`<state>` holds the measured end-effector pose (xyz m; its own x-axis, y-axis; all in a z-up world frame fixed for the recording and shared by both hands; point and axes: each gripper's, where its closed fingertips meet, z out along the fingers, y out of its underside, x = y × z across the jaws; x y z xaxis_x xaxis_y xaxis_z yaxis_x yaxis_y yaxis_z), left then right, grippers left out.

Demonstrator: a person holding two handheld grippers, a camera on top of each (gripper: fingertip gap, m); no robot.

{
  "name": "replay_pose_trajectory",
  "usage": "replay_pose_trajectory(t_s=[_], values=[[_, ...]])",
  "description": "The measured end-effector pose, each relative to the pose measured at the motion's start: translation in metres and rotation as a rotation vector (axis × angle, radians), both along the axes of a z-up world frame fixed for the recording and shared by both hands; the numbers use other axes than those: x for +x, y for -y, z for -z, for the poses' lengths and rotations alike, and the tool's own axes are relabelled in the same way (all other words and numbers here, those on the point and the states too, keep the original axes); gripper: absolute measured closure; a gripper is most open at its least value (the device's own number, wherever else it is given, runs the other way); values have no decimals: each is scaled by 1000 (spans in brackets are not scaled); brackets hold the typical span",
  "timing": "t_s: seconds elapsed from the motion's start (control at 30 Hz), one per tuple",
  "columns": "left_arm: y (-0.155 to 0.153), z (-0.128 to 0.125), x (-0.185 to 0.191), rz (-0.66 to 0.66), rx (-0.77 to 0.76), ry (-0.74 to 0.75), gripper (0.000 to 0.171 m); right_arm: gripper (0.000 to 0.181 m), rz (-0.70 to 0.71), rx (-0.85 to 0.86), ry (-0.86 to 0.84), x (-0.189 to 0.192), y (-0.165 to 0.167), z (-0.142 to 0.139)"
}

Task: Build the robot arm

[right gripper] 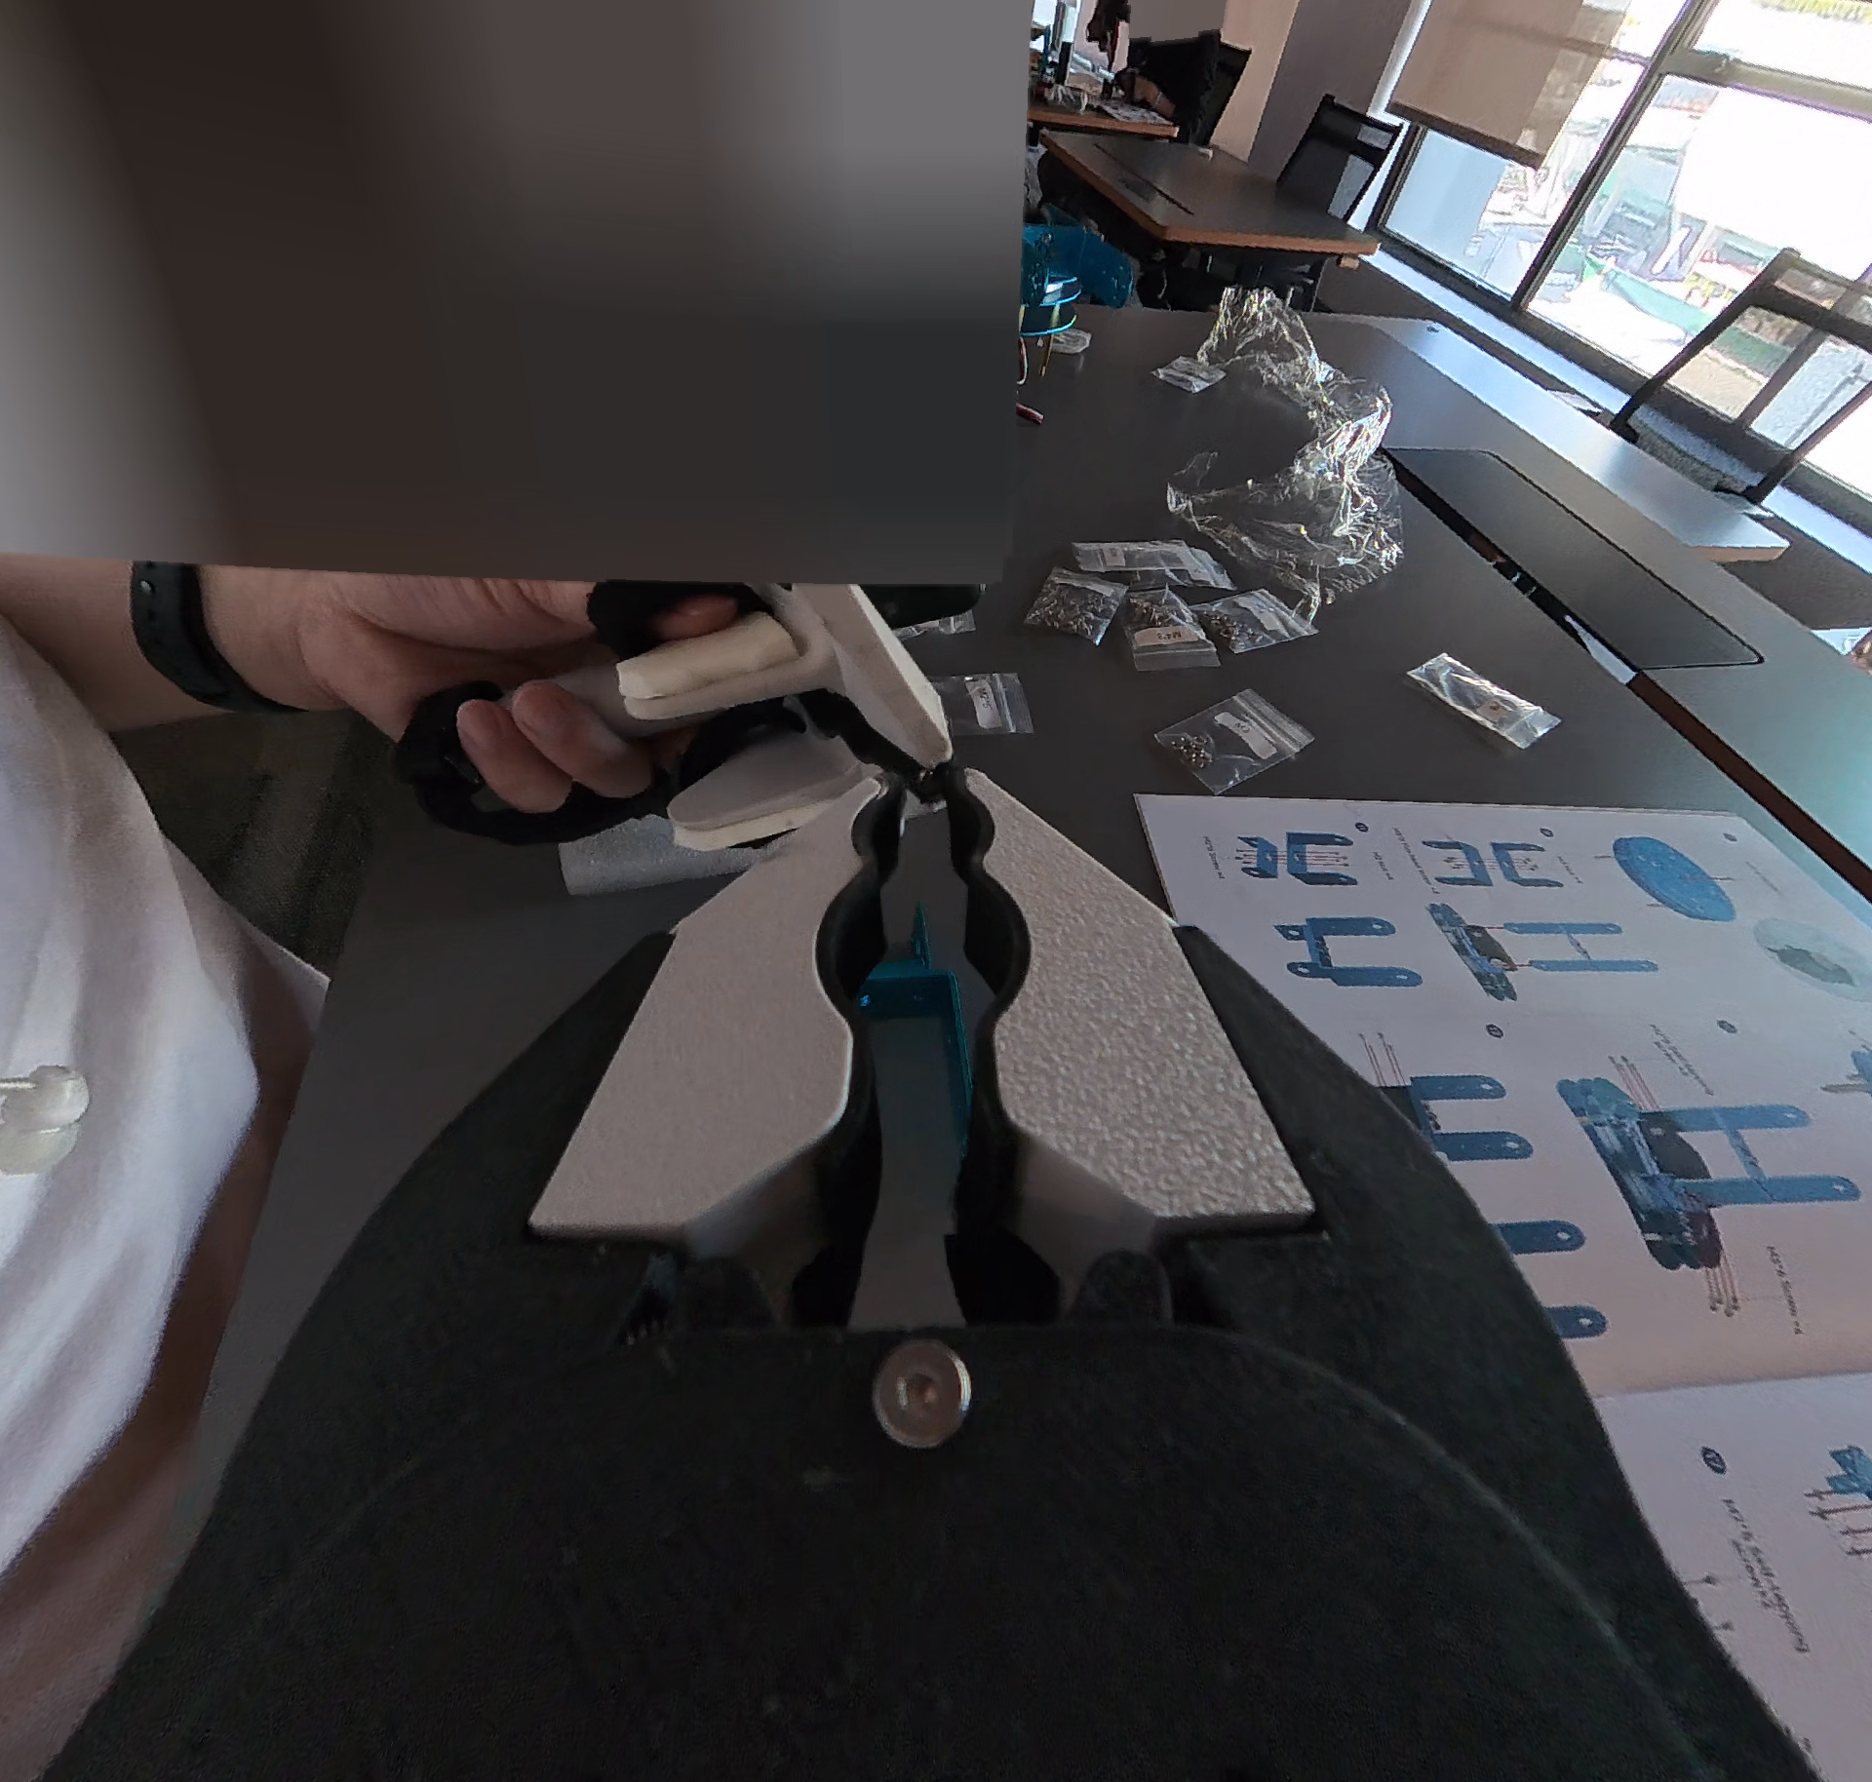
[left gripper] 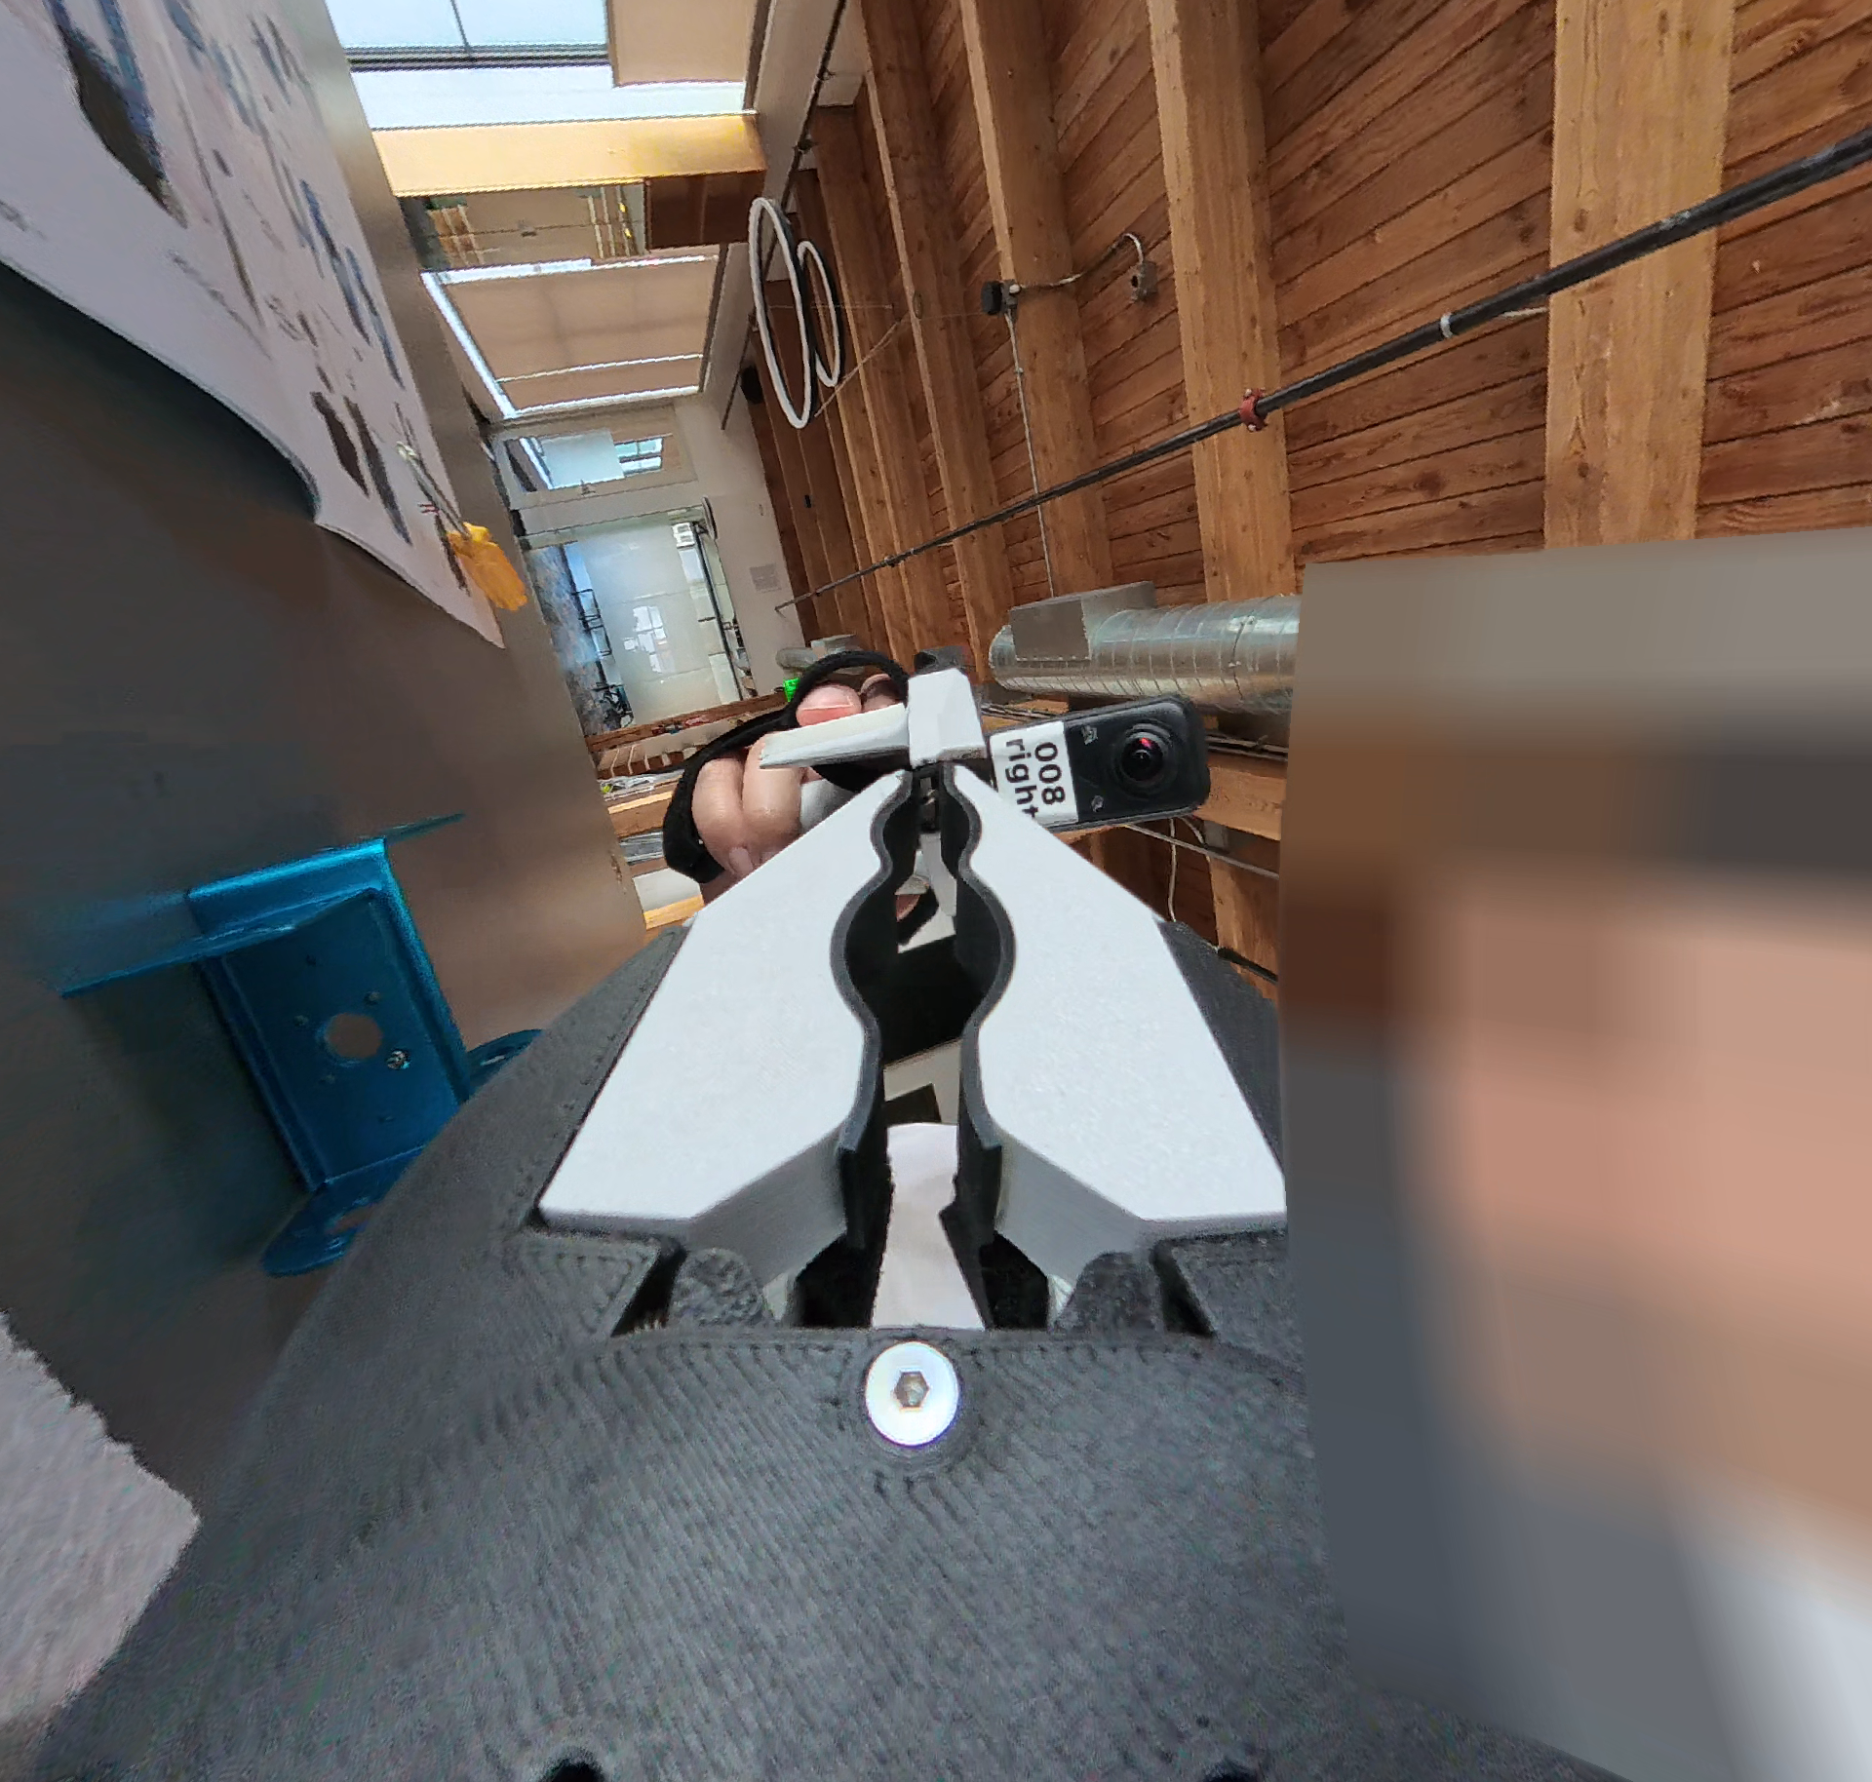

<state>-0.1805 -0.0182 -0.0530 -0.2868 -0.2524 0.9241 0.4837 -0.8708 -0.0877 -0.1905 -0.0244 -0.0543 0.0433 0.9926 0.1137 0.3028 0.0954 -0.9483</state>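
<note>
My two grippers meet tip to tip above a dark table. In the right wrist view my right gripper is shut, with a small dark part pinched at its tips. The left gripper's white fingers, held by a hand, touch that same spot. In the left wrist view my left gripper is shut at the tips, right against the right gripper's white fingers. A blue metal bracket stands on the table below; it also shows between the right fingers.
A printed sheet with blue diagrams lies to the right. Several small clear bags of hardware and crumpled clear wrap lie farther back. A person in a white shirt is close on the left. Other desks and chairs stand behind. The grippers are tip to tip, or close to it. The blue metal bracket is about 10 centimeters from both grippers' fingertips.
</note>
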Motion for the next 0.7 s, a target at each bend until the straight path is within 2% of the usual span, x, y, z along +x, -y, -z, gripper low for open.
replay_pose_trajectory(t_s=[0.03, 0.23, 0.57, 0.7], values=[[-2, 3, 0, -3, -15, -13, 170, 173, 3, 0, 3, 1, -1, 3], [-8, 13, 2, -4, -107, -39, 170, 173, 22, -1, -30, 6, -7, 6], [-11, 18, 9, -2, -124, -176, 170, 172, 8, -44, -30, 10, -10, 16], [-14, 19, 10, -2, -130, -185, 170, 173, 12, -65, -59, 10, -12, 16]])
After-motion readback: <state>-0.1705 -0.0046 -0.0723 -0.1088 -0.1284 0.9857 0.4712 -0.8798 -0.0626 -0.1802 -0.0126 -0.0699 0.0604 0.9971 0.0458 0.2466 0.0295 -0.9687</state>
